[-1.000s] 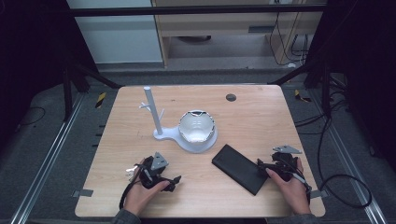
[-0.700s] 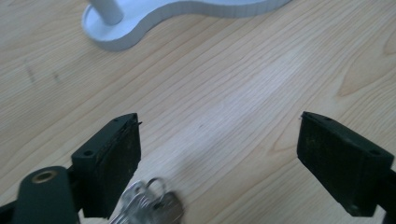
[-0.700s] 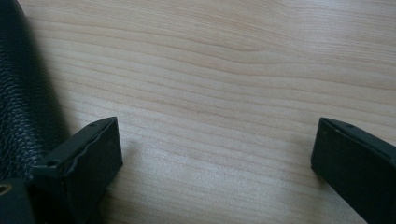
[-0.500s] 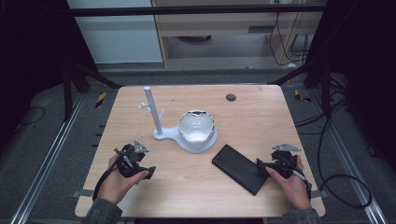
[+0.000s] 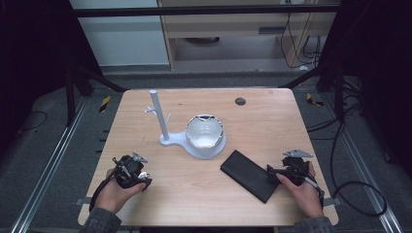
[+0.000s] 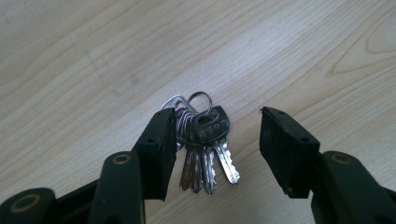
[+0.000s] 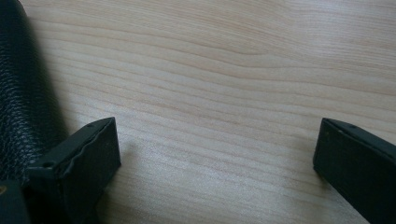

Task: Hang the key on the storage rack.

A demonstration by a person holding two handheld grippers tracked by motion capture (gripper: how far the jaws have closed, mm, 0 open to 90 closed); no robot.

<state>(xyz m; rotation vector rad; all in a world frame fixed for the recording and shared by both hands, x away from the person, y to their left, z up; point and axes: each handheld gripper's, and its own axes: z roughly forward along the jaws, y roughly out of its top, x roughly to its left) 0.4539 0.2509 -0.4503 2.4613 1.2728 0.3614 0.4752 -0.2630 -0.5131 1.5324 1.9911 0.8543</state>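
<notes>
Seen along the left gripper (image 6: 217, 144), a bunch of keys (image 6: 205, 144) lies flat on the wooden table (image 6: 280, 56) between its two black jaws. The bunch sits hard against the jaw on the left of that view, perhaps touching it, while a clear gap of bare wood separates it from the other jaw, so nothing is pinched. The jaws stand half spread and have just been closing around the keys. The key blades point back toward the gripper; the ring lies at the far end, just past the jaw tips.

The high view places the left gripper (image 5: 138, 170) near the table's near left edge, but there the keys are too small to make out.

The right gripper (image 7: 217, 154) has its jaws spread wide over bare wood, holding nothing. A black leather wallet (image 7: 21, 79) lies just outside one jaw. From above, the wallet (image 5: 250, 174) lies aslant just ahead of the right gripper (image 5: 277, 171), and farther off stands a white stand with a bowl (image 5: 204, 133).
</notes>
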